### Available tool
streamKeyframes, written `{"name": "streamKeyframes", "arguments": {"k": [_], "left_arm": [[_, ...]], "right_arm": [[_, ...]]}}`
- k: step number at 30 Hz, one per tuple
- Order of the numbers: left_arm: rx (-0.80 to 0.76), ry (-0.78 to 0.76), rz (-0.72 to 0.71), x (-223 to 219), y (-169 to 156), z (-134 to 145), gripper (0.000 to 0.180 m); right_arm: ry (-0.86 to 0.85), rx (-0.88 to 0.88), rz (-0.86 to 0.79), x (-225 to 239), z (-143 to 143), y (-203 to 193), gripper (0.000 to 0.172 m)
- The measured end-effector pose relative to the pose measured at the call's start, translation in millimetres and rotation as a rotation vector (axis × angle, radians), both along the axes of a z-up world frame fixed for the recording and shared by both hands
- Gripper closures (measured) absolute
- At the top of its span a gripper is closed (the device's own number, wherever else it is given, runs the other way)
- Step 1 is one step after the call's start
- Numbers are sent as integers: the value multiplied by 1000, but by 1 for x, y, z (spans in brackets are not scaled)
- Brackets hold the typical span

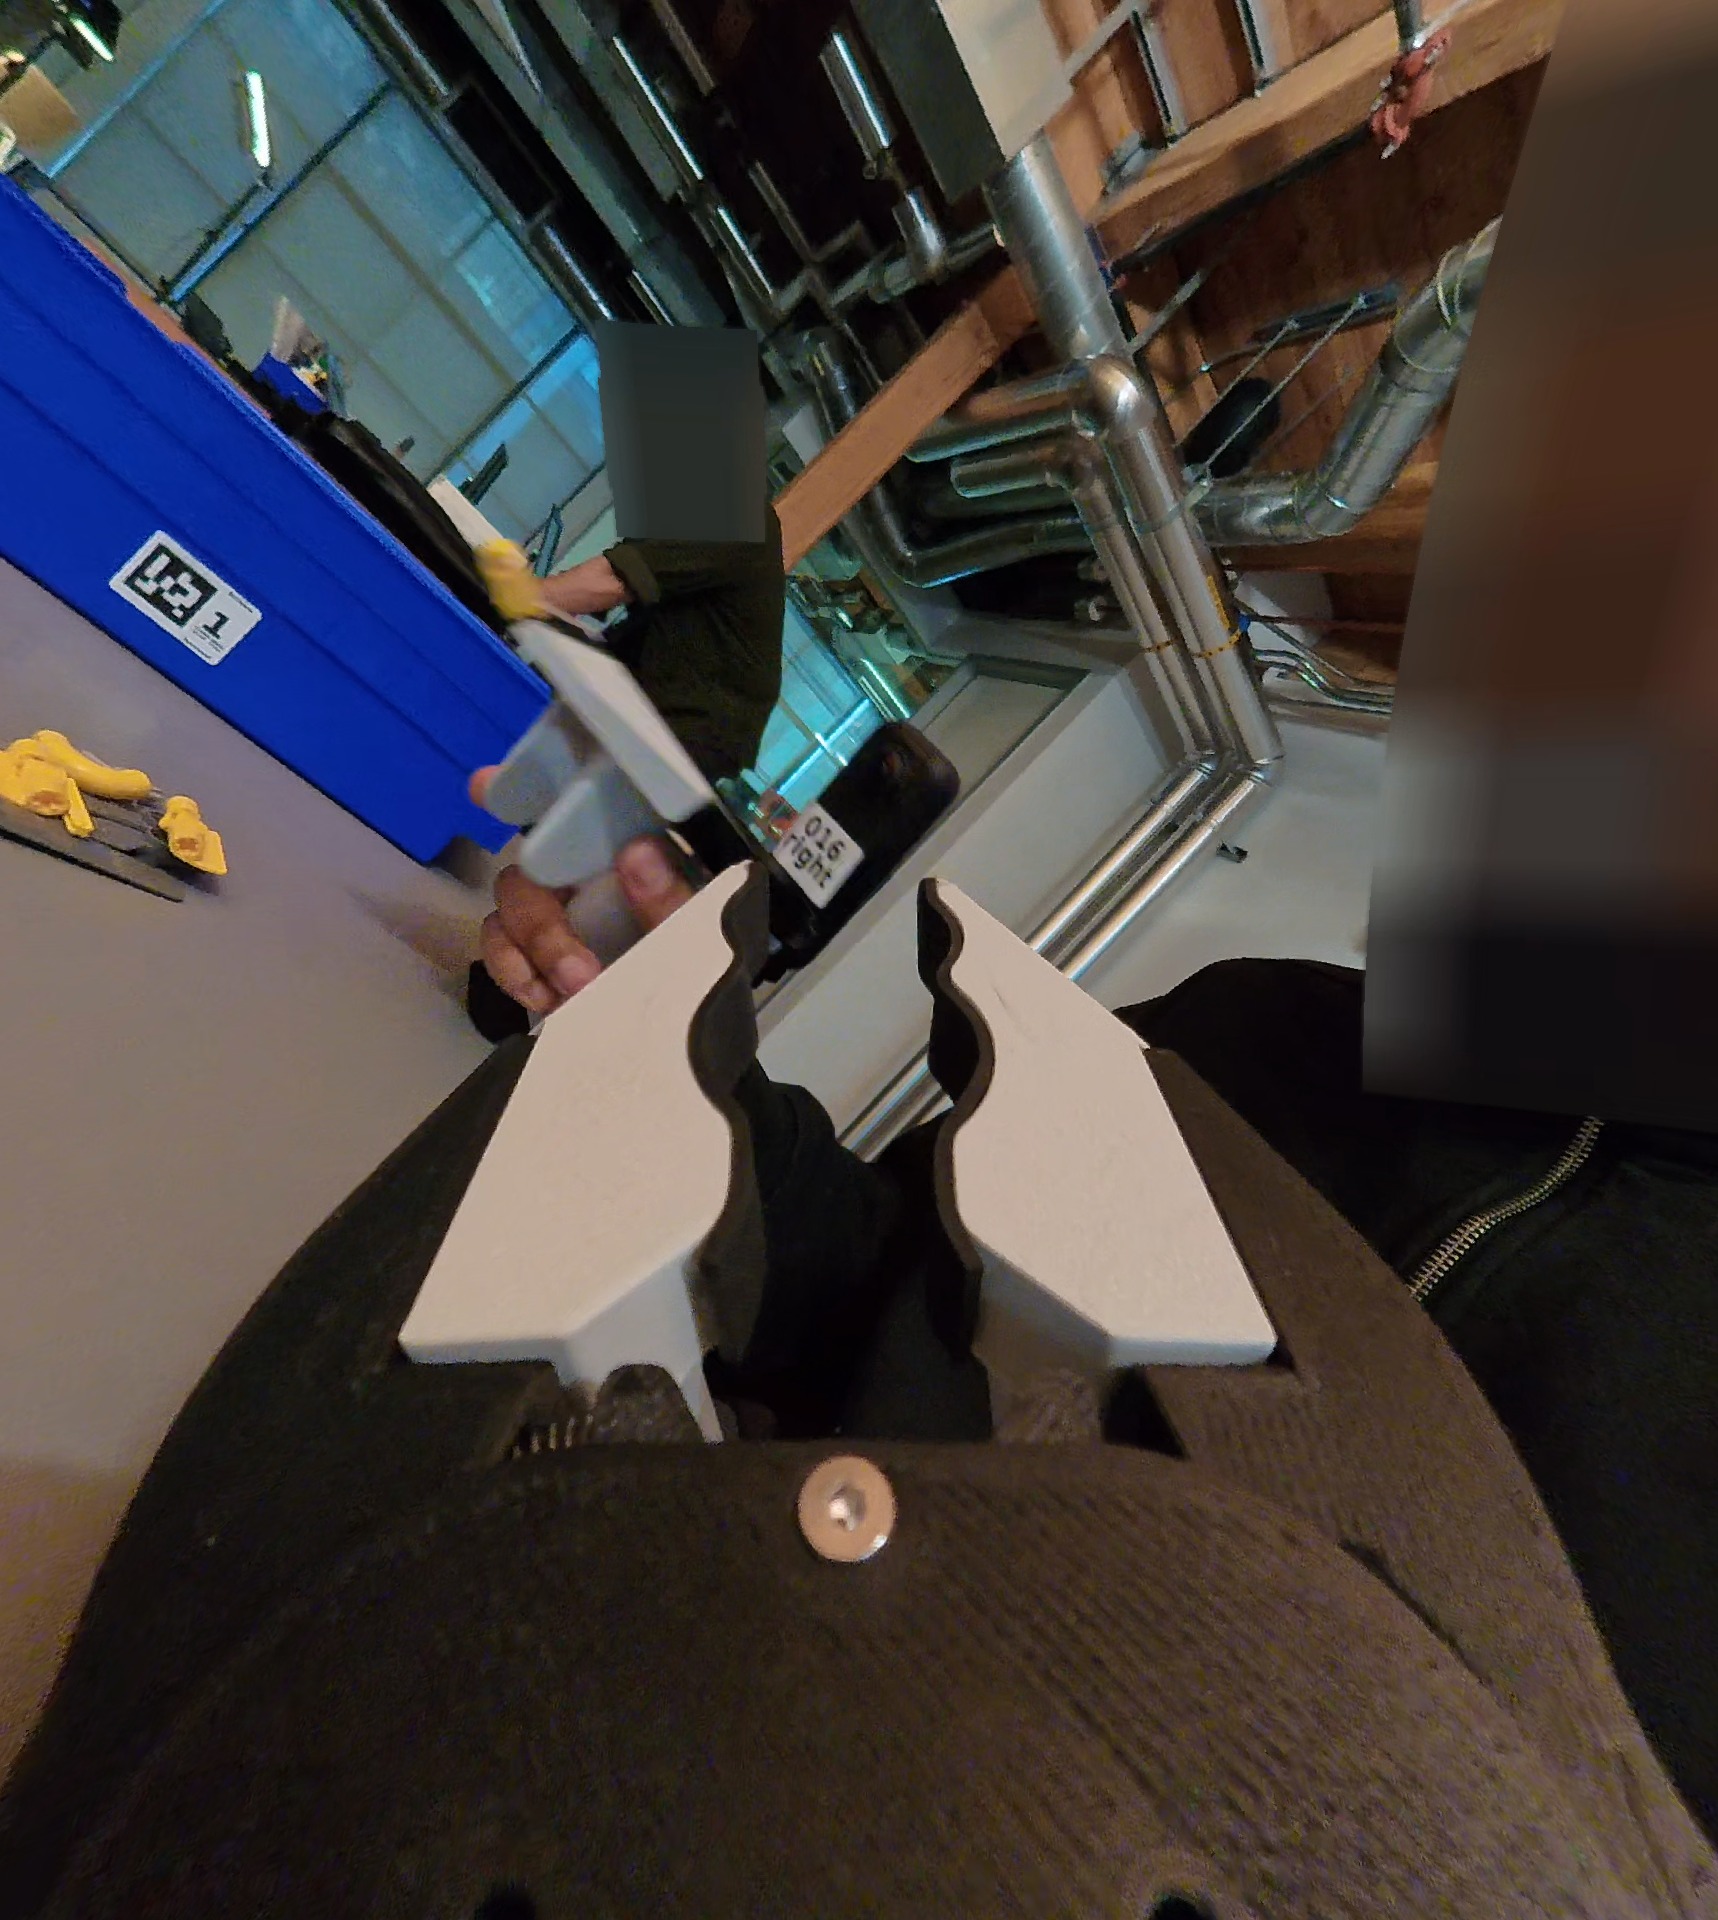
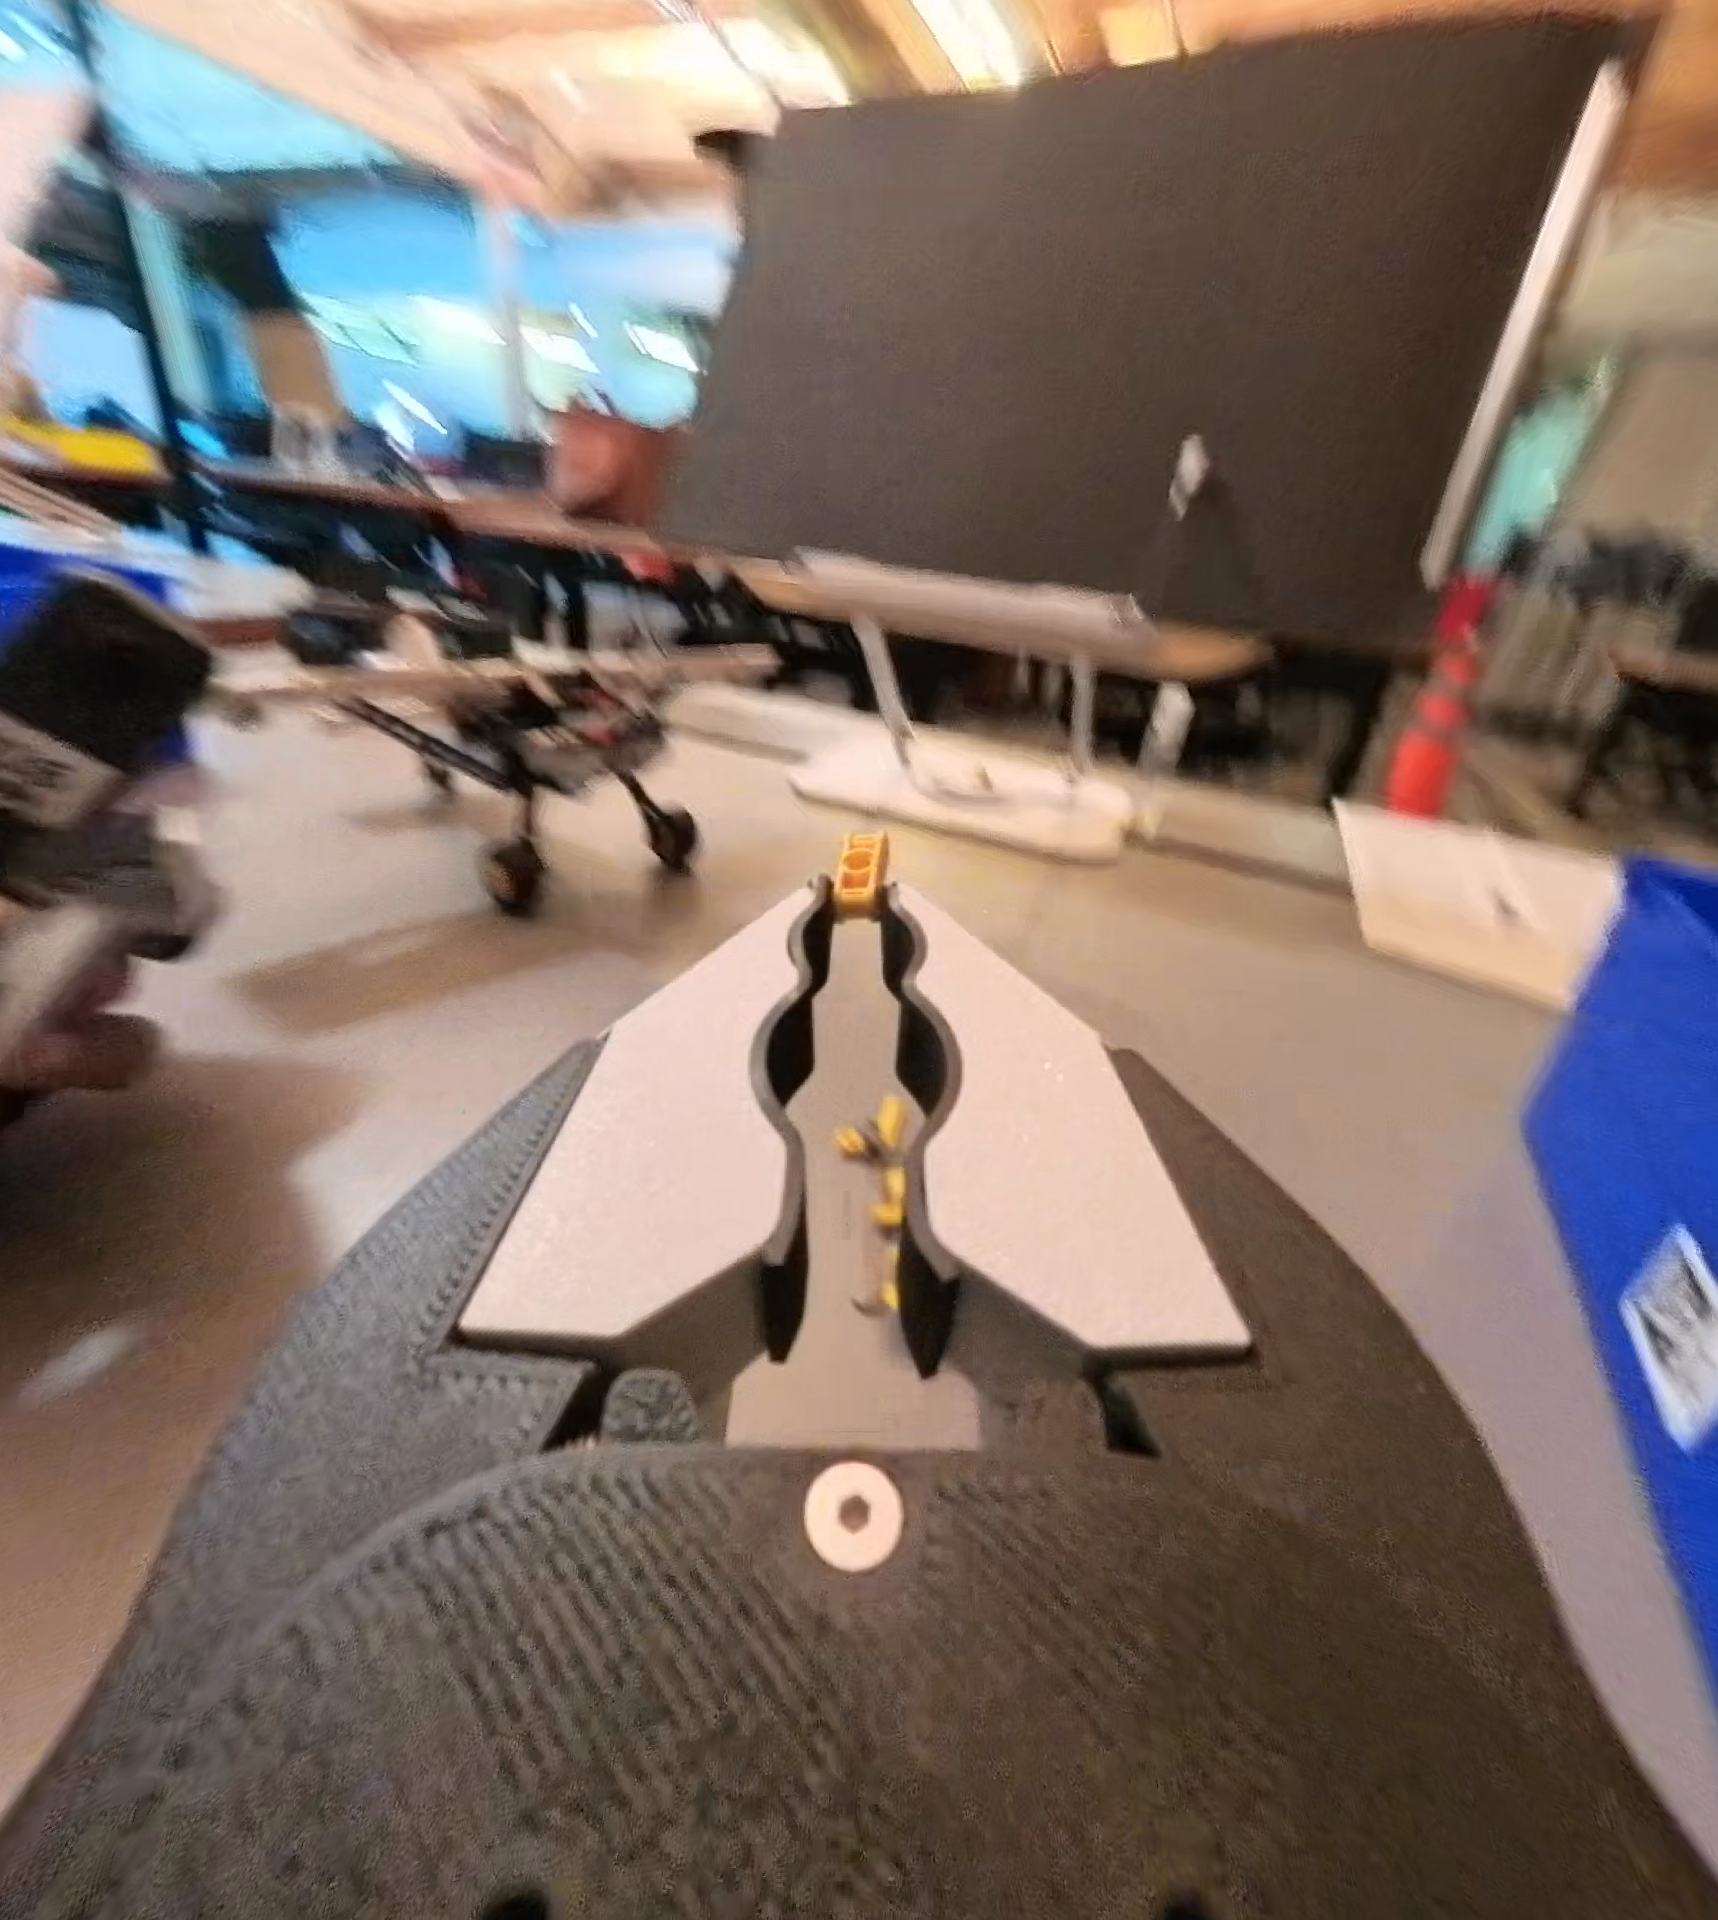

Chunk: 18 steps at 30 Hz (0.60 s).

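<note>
Left gripper: fingers spread, nothing between the pads; only far wall and pipes show through the gap. Tilted well up off the table.
Right gripper: fingers drawn close, pinching a small yellow piece at the very tips.
Yellow piece: short plastic block with a round hole through its face. Lower end is caught between the two fingertips; upper end stands clear, beyond the tips. Long axis runs forward along the fingers, in line with the gripper.
Contact: both tips sit against the piece's sides; no gap shows on either side.
Yellow parts, loose: a scatter on the grey table, below the right gripper and behind its tips, seen through the slot between the fingers. In the left wrist view the same kind of parts lie on a dark mat, far off to the left of the left gripper.
Blue bin: close on the right of the right gripper, sticker on its wall. In the left wrist view a blue bin stands ahead and left of the left gripper.
Nearer gripper: the right one, which has the yellow piece; the left is apart from it, and empty.
Hand: holds the right gripper's handle, just left of the left gripper's tips.
Blur: right wrist view smeared; background uncertain.
</note>
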State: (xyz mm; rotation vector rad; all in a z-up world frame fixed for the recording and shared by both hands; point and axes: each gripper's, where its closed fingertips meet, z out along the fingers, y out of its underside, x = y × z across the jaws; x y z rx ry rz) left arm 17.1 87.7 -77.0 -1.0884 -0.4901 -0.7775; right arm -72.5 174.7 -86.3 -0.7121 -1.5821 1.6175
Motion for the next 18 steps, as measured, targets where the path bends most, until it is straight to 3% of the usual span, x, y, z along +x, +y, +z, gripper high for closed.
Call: {"name": "streamKeyframes", "arguments": {"k": [4, 10, 18], "left_arm": [[-12, 38, 54, -3, -2, 1, 151], [-49, 117, 109, -2, -1, 3, 146], [-91, 160, 99, 4, 5, -1, 145]], "right_arm": [[-349, 124, -220, -37, -48, 44, 165], [-742, 86, -252, -45, -100, 70, 165], [-807, 114, -220, -42, -111, 68, 163]]}}
